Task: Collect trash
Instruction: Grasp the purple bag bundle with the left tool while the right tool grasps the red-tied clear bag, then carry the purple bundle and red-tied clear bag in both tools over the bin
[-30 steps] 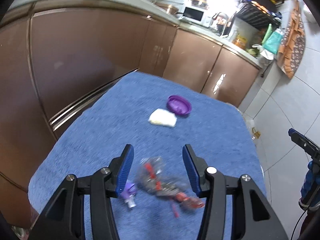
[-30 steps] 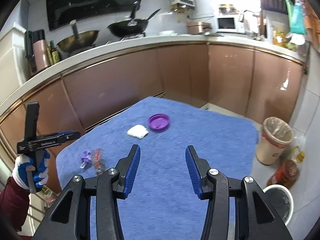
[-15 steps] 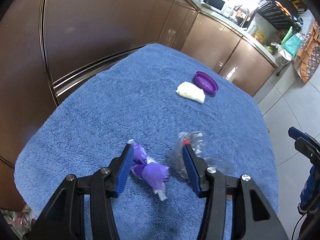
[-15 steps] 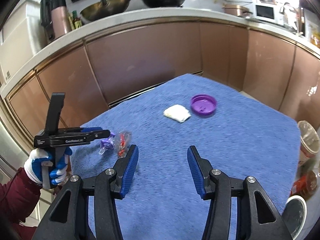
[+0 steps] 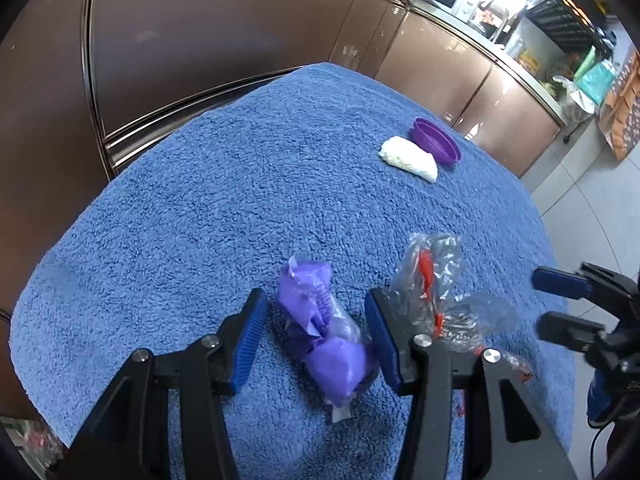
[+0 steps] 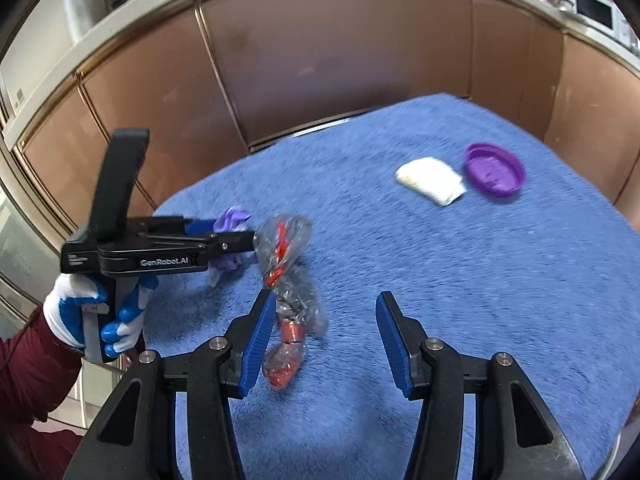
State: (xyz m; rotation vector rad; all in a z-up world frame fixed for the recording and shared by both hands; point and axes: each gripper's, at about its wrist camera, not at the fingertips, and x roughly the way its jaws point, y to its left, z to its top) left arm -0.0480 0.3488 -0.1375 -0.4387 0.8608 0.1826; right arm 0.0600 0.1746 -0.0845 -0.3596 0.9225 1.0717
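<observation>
A crumpled purple wrapper [image 5: 320, 332] lies on the blue towel [image 5: 240, 184] between the fingers of my open left gripper [image 5: 316, 340], closer to the right finger. A clear wrapper with red bits [image 5: 436, 296] lies just right of it. In the right wrist view the left gripper [image 6: 224, 236] straddles the purple wrapper [image 6: 232, 218], and the clear wrapper [image 6: 288, 280] lies at the left finger of my open, empty right gripper [image 6: 326, 344]. A white wad [image 5: 408, 158] and a purple lid [image 5: 436, 146] lie farther back.
Brown kitchen cabinets [image 5: 200, 32] stand close behind and left of the towel-covered table. Tiled floor [image 5: 592, 204] lies to the right. The towel's near edge [image 6: 360, 452] is below the right gripper.
Both grippers have moved closer to the trash and lower. The left one now has the purple wrapper between its fingers. The right one has swung left toward the clear wrapper.
</observation>
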